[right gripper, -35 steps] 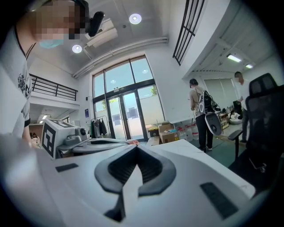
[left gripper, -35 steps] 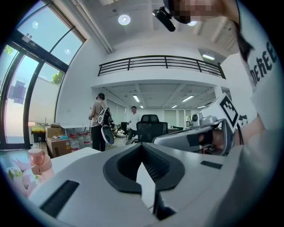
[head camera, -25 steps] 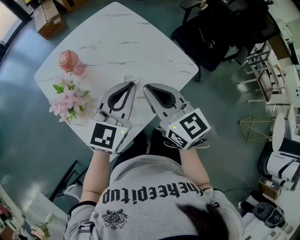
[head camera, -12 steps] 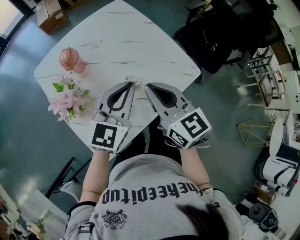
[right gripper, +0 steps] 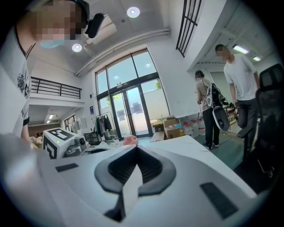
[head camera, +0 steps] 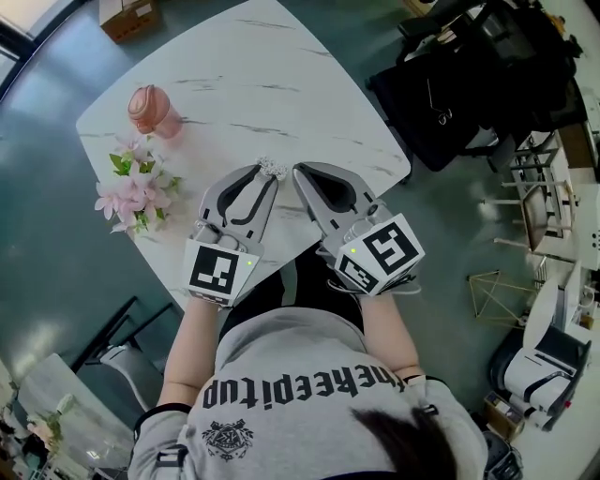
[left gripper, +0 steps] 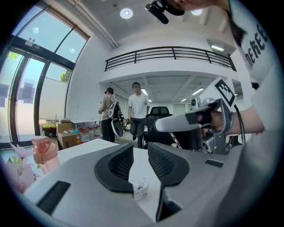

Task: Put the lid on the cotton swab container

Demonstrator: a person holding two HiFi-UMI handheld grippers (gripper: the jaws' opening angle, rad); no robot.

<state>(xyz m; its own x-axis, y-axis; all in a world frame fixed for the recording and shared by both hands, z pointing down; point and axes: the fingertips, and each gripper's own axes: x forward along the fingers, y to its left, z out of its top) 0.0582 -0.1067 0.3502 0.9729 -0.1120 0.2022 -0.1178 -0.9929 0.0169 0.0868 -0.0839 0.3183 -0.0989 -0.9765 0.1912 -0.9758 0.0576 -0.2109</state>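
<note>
— How much of the cotton swab container (head camera: pixel 272 169) does the head view give?

— Little. It is tiny, toward the near corner of the worktop (head camera: pixel 281 84), and the tips of the left gripper (head camera: pixel 265 180) cover its near side. Lid on or off cannot be told.

— And the left gripper view?

— Its jaws have just been opening. The container shows in their gap with its base hidden by the gripper's body. Whether it sits between the tips or just beyond them is unclear.

— Anything cut off?

— The cardboard box (head camera: pixel 127 11), by the head view's top edge. The flowers (left gripper: pixel 15 170) blur at the left edge.
</note>
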